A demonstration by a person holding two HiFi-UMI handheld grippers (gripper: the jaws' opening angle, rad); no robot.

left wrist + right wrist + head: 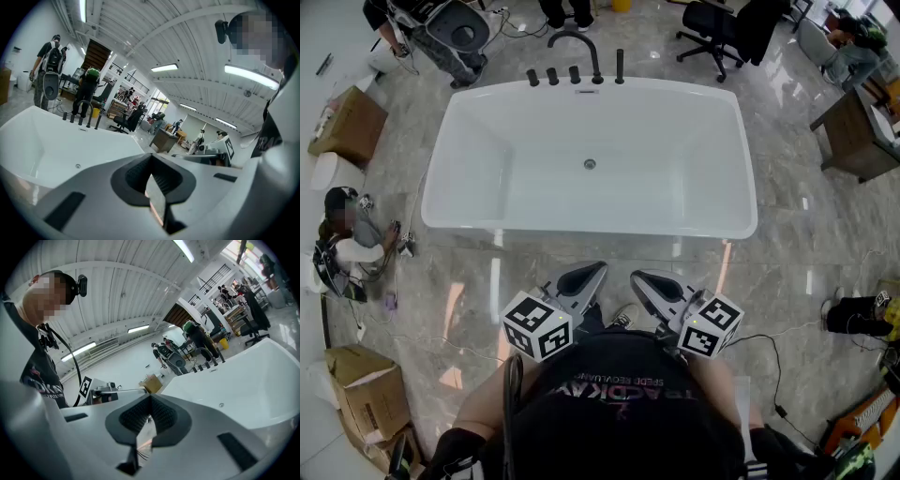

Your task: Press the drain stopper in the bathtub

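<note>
Office chair point(712, 30), cardboard box point(352, 124), desk point(855, 139)

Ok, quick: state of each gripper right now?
Left gripper: shut, nothing between its jaws.
Right gripper: shut, nothing between its jaws.

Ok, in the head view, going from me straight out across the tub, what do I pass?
First the left gripper and right gripper side by side → bathtub near rim → drain stopper → faucet at the far rim.
</note>
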